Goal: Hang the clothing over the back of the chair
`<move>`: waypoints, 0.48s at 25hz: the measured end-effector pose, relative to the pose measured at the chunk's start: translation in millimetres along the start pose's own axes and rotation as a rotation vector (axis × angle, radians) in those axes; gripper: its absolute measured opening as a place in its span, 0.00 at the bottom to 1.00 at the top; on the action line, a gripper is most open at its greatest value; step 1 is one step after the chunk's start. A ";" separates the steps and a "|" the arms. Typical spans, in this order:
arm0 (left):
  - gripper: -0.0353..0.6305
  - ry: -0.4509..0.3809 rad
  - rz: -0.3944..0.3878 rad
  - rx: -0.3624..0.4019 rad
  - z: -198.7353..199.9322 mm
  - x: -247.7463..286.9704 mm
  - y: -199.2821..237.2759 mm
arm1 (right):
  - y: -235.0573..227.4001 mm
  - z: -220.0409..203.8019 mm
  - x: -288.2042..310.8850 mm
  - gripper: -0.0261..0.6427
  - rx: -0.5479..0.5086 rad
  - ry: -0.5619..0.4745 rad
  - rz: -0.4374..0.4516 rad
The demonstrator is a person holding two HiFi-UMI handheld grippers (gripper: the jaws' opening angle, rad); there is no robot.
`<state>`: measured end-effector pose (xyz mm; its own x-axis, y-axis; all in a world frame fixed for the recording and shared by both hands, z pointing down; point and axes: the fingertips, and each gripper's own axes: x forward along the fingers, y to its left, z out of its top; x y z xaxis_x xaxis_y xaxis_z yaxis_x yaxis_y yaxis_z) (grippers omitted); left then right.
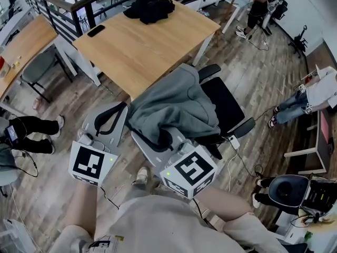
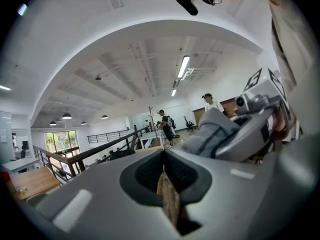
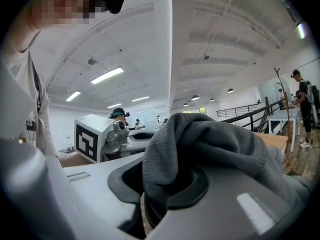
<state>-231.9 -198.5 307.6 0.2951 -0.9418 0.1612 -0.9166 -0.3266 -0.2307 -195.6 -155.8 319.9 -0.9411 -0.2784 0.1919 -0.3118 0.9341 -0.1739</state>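
A grey garment [image 1: 176, 104] lies bunched over the near part of a black office chair [image 1: 227, 105] and hides its backrest. My right gripper [image 1: 158, 138] is at the garment's near edge, shut on a fold of it. In the right gripper view the grey cloth [image 3: 210, 144] fills the space between the jaws of the right gripper [image 3: 150, 194]. My left gripper [image 1: 118, 112] hangs just left of the garment and apart from it. In the left gripper view the left gripper [image 2: 162, 156] is shut with nothing in it, and the garment [image 2: 212, 129] is to its right.
Beyond the chair stands a wooden table [image 1: 142, 41] bearing a black garment [image 1: 150, 8] and a phone [image 1: 96, 30]. A second chair [image 1: 39, 67] is at the left. People stand or sit at the edges. A black machine base [image 1: 289, 191] and cables lie at the lower right.
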 end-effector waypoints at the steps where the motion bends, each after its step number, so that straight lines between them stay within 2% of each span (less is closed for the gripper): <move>1: 0.05 0.012 0.002 -0.010 -3.2 0.5 -2.0 | 1.8 -7.7 1.0 0.14 0.009 0.015 0.015; 5: 0.05 0.041 0.001 -0.046 -16.8 3.1 -8.0 | 7.7 -38.2 8.5 0.14 0.041 0.071 0.052; 12: 0.05 0.066 -0.009 -0.065 -43.9 3.7 -11.9 | 5.5 -70.6 20.8 0.14 0.085 0.113 0.047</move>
<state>-231.7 -194.6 353.1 0.2865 -0.9310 0.2262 -0.9303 -0.3267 -0.1665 -207.6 -140.6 391.1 -0.9357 -0.2033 0.2882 -0.2821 0.9219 -0.2655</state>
